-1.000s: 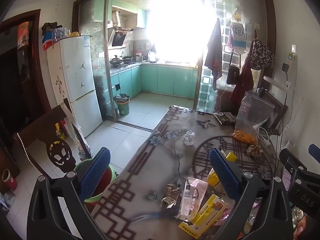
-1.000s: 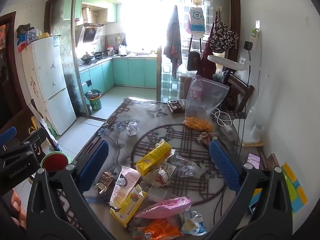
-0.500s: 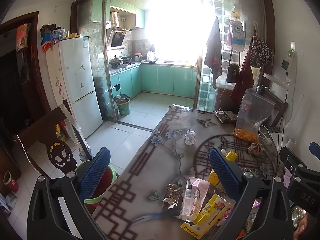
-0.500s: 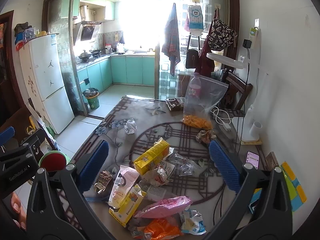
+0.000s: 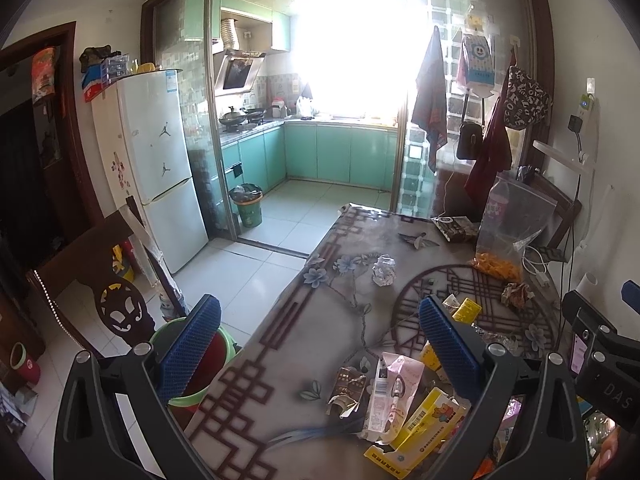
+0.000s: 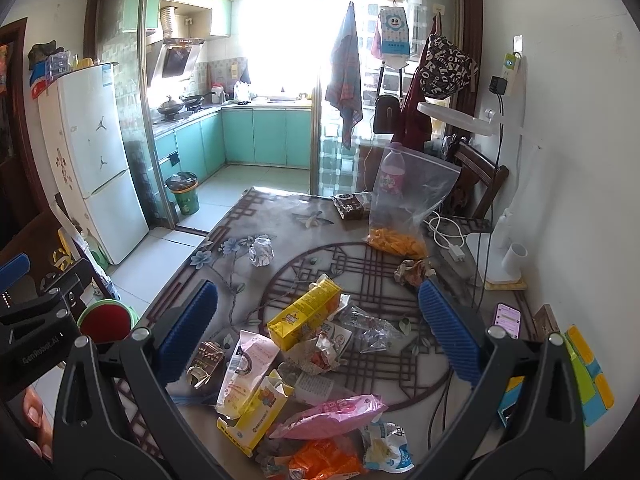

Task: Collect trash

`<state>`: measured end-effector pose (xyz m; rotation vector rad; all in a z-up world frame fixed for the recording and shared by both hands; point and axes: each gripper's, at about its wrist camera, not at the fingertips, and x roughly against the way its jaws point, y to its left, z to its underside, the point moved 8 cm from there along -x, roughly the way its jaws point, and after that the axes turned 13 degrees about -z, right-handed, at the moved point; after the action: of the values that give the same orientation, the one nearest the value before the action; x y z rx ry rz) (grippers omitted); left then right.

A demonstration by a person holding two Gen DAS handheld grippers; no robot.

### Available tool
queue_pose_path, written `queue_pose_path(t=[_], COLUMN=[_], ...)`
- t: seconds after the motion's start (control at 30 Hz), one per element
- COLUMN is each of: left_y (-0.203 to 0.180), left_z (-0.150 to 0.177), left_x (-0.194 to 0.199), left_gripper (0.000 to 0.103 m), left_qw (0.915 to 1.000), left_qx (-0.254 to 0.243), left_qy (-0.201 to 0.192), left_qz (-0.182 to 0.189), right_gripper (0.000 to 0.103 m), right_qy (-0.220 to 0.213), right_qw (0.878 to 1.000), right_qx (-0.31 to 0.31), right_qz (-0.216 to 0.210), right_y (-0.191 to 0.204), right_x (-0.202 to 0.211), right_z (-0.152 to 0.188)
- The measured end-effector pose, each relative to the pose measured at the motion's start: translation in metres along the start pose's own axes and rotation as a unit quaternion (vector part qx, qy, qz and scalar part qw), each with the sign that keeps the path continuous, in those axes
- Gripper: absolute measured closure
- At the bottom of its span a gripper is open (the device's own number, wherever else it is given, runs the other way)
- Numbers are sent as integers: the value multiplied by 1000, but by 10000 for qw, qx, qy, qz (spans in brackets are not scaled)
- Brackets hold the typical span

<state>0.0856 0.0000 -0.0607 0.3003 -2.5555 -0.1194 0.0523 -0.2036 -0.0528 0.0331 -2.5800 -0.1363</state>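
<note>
I hold both grippers, left and right, wide open and empty. Yellow carton lies mid-table; pink wrapper near the front edge.

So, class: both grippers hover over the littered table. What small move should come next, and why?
Probably lower the right gripper onto the yellow carton. Both grippers are open and empty, the carton lies on top of the pile between the right fingers, and the green bin waits beside the table under the left gripper.
</note>
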Motion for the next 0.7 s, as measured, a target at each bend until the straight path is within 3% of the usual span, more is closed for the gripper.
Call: queue_pose_path(t=[0.7], left_y=[-2], left_z=[-1], left_x=[-4], left_gripper=[8], left_qw=[10000], left_qx=[-23], left_qy=[28], left_qz=[4], right_gripper=[3], right_qy=[63], right_qw=[10000], right_qx=[-26], right_qz=[15], right_y=[-5], right_x=[-11], right_z=[5])
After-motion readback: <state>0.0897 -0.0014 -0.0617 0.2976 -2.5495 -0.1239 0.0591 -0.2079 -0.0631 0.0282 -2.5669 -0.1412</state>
